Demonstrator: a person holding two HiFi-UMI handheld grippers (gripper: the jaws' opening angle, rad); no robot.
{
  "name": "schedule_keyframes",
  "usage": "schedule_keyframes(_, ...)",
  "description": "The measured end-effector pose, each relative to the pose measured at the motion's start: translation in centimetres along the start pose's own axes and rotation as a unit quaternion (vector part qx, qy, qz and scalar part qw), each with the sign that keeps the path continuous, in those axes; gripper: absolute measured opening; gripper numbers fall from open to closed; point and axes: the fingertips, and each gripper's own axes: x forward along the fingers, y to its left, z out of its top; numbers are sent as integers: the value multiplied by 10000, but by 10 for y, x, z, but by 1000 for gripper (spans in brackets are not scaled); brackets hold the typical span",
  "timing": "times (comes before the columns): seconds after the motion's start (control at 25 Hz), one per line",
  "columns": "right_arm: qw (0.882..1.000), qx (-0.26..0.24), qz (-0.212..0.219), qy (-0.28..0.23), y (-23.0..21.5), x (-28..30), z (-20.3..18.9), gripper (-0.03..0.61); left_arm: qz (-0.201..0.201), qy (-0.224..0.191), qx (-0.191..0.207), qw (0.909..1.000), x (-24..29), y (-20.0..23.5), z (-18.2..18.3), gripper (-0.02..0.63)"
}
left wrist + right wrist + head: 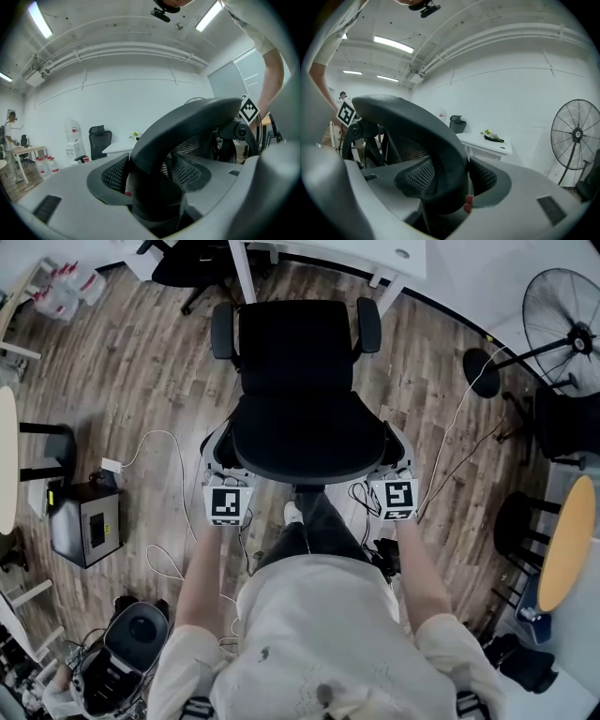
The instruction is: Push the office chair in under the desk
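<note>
A black office chair (298, 352) stands on the wood floor with its seat toward the white desk (375, 251) at the top of the head view. Its curved backrest (305, 442) is nearest me. My left gripper (221, 463) clamps the backrest's left edge and my right gripper (397, 456) clamps its right edge. In the left gripper view the dark backrest rim (187, 126) fills the gap of the left gripper (154, 187), mesh pads against it. The right gripper view shows the same rim (417, 122) held in the right gripper (447, 185), with the desk (485, 143) beyond.
A standing fan (567, 329) is at the right, with a black stool (520, 526) and a round wooden table (567, 540) below it. A black box (84, 526) and loose cables (159, 442) lie at the left. Another black chair (187, 263) stands at the desk's left.
</note>
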Motion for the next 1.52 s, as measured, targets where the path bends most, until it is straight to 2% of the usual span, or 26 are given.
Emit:
schedule_keyframes(0.32, 10000, 21, 7, 47, -20, 31, 5, 241, -1, -130, -92, 9999, 33, 12, 5, 304)
schedule_keyframes(1.24, 10000, 47, 20, 41, -106, 116, 22, 241, -30, -52, -36, 10000, 152, 30, 22, 302)
schedule_keyframes(1.52, 10000, 6, 0, -5, -121, 128, 27, 241, -18, -66, -16, 10000, 172, 32, 26, 302)
